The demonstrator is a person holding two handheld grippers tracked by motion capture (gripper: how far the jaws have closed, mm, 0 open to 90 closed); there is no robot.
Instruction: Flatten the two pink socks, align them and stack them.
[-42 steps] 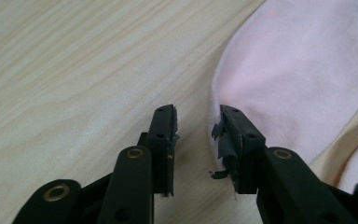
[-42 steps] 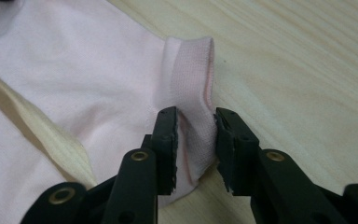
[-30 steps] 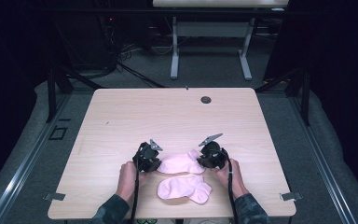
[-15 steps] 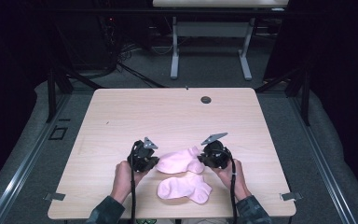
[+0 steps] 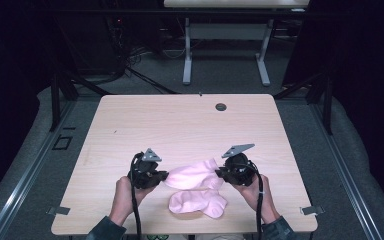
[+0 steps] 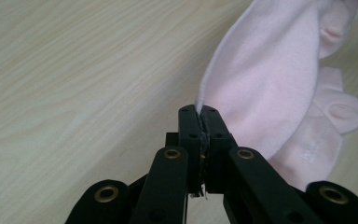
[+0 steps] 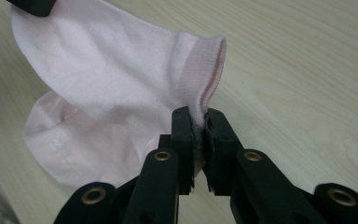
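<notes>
A pink sock [image 5: 194,175] hangs stretched between my two grippers over the front of the wooden table [image 5: 180,125]. My left gripper [image 5: 166,176] is shut on one end of it [image 6: 270,79], jaws pressed together on the fabric. My right gripper [image 5: 219,173] is shut on the ribbed cuff [image 7: 205,74] at the other end. A second pink sock [image 5: 198,203] lies flat on the table just beneath and nearer the person; it also appears under the held one as the second sock [image 6: 328,126] and the second sock [image 7: 70,144].
A dark round grommet [image 5: 221,106] sits near the table's far edge. Metal clips [image 5: 310,210] mark the front corners. Beyond the table stand another desk's white legs [image 5: 187,55] and floor cables. The person's hands enter from the front edge.
Both grippers have drawn slightly apart and toward the person. The held sock is pulled out longer between them. The lower sock has not moved.
</notes>
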